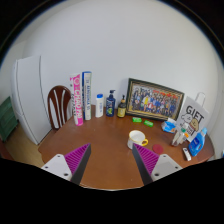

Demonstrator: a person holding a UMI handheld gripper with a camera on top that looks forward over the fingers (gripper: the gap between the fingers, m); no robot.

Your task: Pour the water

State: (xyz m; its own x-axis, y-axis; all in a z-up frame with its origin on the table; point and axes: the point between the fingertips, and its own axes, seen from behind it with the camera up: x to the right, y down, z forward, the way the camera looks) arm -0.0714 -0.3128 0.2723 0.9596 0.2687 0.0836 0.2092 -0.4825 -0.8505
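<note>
White wall behind, wooden table out front, and a pretty cluttered back edge to work around; there's a wooden chair tucked in at the far left, a tall pink-and-white box standing by the wall, a few bottles lined up next to it, and a framed group photo leaning against the wall; off to the right there's a white gift bag and some blue-and-white packaging I can't really make out.

My gripper is hanging over the near part of the table with nothing in it; fingers spread wide apart, the pink pads facing each other across bare wood.

The thing that looks like my receiving vessel is the white mug, sitting just ahead of my right finger, a bit beyond the tip; not touching it. What I'd actually pour from is my guess at this point: probably one of those bottles at the back, well past the fingers, though I can't tell which has water in it.

So I'd say I'm right at the start, nothing picked up yet; next move as I see it is reaching forward and left to the bottle row, lining the fingers up either side of one, and closing without knocking its neighbours over.
</note>
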